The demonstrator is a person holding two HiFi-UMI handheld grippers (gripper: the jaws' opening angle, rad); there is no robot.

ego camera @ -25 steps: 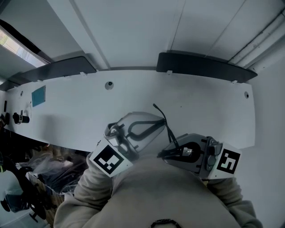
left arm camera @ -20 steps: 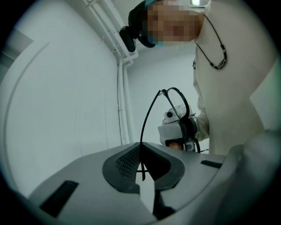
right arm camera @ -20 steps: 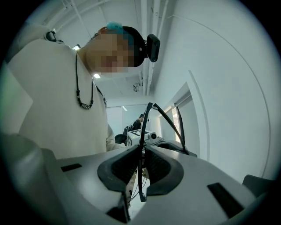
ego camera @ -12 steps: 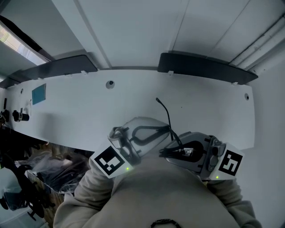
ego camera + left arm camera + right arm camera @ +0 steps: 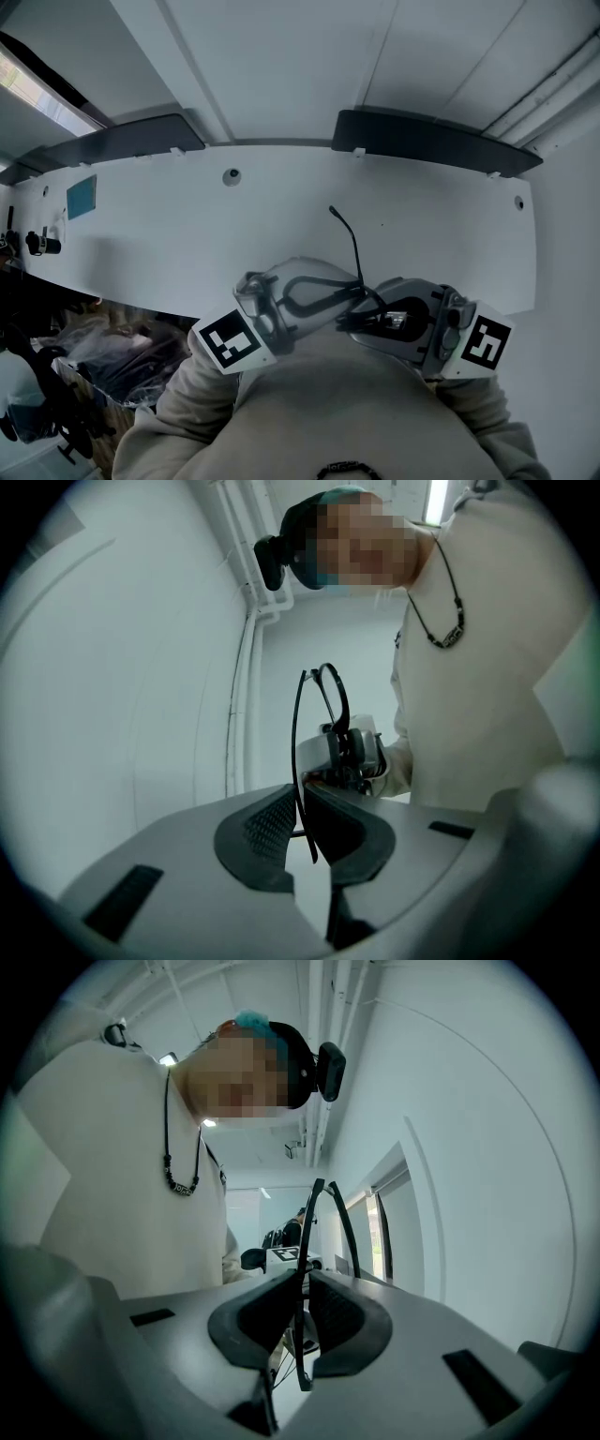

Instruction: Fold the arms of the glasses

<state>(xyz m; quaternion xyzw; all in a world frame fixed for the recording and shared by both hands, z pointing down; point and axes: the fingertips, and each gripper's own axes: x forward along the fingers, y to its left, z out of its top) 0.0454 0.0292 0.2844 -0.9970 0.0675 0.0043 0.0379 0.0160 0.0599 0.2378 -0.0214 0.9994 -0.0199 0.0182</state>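
Observation:
The black thin-rimmed glasses [image 5: 352, 242] hang in the air close to the person's chest, held between both grippers. My left gripper [image 5: 323, 292] is shut on one thin arm [image 5: 298, 761], which runs up between the dark pads [image 5: 264, 829]. My right gripper [image 5: 361, 319] is shut on the glasses [image 5: 305, 1269], with the rim and an arm curving up out of its pads [image 5: 339, 1309]. The two grippers face each other almost fingertip to fingertip. In the left gripper view the right gripper [image 5: 349, 754] shows just beyond the rim [image 5: 330, 694].
A long white table [image 5: 187, 234] lies ahead, with two dark curved panels [image 5: 431, 141] [image 5: 122, 142] along its far edge. A blue label [image 5: 81, 199] and a small black object [image 5: 39, 245] sit at its left end. Clutter lies on the floor at the lower left [image 5: 103, 352].
My left gripper has slid right, closer to the right gripper, carrying the arm of the glasses with it. The right gripper has held still.

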